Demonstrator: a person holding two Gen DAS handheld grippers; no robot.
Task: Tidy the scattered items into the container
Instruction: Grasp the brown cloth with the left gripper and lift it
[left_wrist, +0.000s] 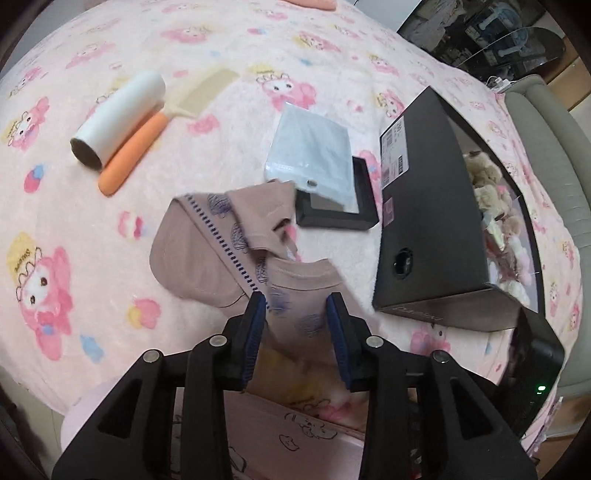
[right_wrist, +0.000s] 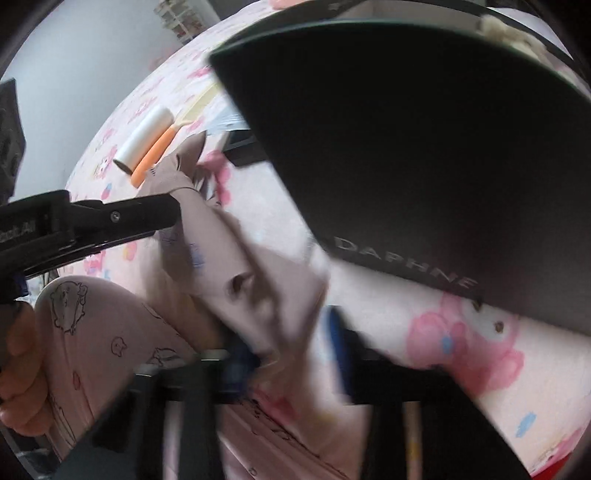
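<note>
The step in hand seems to be picking up the brown shirt (left_wrist: 207, 254), crumpled at the bed's (left_wrist: 92, 229) near edge beside the black box (left_wrist: 432, 206). The left gripper (left_wrist: 297, 314) straddles its hem, released; the right gripper (right_wrist: 295, 350) is clenched on it. Its long axis runs away from the edge. Next: lift it into the box.
</note>
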